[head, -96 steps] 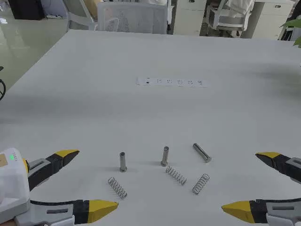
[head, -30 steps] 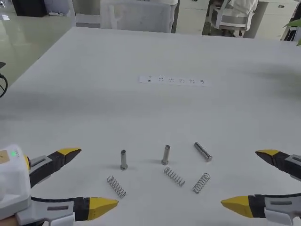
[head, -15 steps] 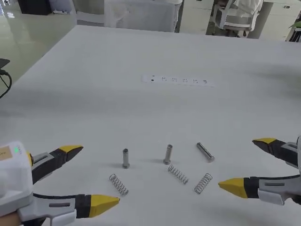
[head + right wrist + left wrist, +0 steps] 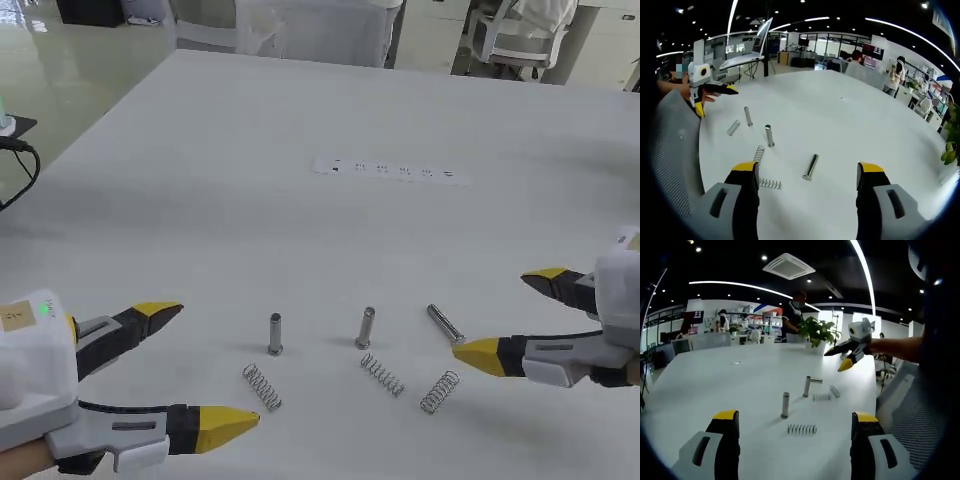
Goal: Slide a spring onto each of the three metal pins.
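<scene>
Two metal pins stand upright [image 4: 275,333] [image 4: 366,327] on the white table [image 4: 300,230]; a third pin [image 4: 444,323] lies on its side to their right. Three springs lie just in front of them [image 4: 261,386] [image 4: 382,374] [image 4: 439,391]. My left gripper [image 4: 200,365] is open at the front left, empty, left of the nearest spring [image 4: 801,428] and pin [image 4: 785,405]. My right gripper [image 4: 505,313] is open and empty, its nearer tip just right of the lying pin [image 4: 810,167], which sits between its jaws in the right gripper view.
A flush socket panel [image 4: 390,170] is set in the tabletop farther back. Chairs [image 4: 300,30] stand beyond the far edge. The table's left edge runs diagonally, with the floor past it. A potted plant [image 4: 815,332] stands beyond the table.
My right gripper has moved up and left, closing in on the lying pin. The head camera has shifted a little. Pins, springs and the left gripper stay where they were.
</scene>
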`<state>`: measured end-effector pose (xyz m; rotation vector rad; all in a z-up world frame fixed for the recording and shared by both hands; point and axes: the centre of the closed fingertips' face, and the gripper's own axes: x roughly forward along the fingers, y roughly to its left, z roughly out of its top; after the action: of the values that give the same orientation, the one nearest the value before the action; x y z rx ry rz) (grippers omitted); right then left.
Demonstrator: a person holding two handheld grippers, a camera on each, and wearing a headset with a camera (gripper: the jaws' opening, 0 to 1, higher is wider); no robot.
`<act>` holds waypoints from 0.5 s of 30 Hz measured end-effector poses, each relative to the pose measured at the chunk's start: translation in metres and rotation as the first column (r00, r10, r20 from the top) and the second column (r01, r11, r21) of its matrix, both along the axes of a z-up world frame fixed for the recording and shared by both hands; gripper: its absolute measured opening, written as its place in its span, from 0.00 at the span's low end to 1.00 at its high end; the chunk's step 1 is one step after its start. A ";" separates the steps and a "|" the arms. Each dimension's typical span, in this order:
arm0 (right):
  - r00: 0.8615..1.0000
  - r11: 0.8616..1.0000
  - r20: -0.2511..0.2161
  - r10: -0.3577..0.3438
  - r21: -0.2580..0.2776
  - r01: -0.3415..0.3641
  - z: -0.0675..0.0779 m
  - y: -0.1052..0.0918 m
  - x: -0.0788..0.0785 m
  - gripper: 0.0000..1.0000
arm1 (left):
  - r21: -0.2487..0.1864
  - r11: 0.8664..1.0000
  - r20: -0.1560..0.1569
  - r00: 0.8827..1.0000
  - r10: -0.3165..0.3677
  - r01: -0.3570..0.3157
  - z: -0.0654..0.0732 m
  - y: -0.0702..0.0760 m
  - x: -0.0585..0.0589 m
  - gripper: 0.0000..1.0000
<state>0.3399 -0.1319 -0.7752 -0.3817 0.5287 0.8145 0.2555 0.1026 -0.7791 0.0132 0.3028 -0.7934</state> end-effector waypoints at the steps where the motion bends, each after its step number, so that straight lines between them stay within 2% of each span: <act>1: 1.000 1.000 -0.003 0.000 -0.002 0.000 -0.001 0.002 0.003 0.80 | 0.000 1.000 0.001 1.000 0.000 0.000 0.000 0.000 0.000 0.90; 5: 1.000 1.000 -0.007 0.002 -0.015 -0.002 -0.002 0.006 0.011 0.77 | -0.001 1.000 0.002 1.000 0.003 -0.003 0.001 0.000 0.000 0.90; 9: 0.999 1.000 -0.031 -0.007 -0.021 0.007 -0.007 0.010 0.019 0.74 | -0.002 1.000 0.002 1.000 0.002 -0.002 0.001 0.000 0.001 0.90; 15: 0.999 0.999 -0.052 -0.012 -0.042 0.010 -0.015 0.016 0.030 0.65 | -0.003 1.000 0.000 1.000 -0.001 0.001 0.000 -0.001 0.000 0.89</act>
<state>0.3704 -0.1162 -0.7901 -0.3966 0.5963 0.8056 0.2559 0.1016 -0.7787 0.0107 0.3019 -0.7945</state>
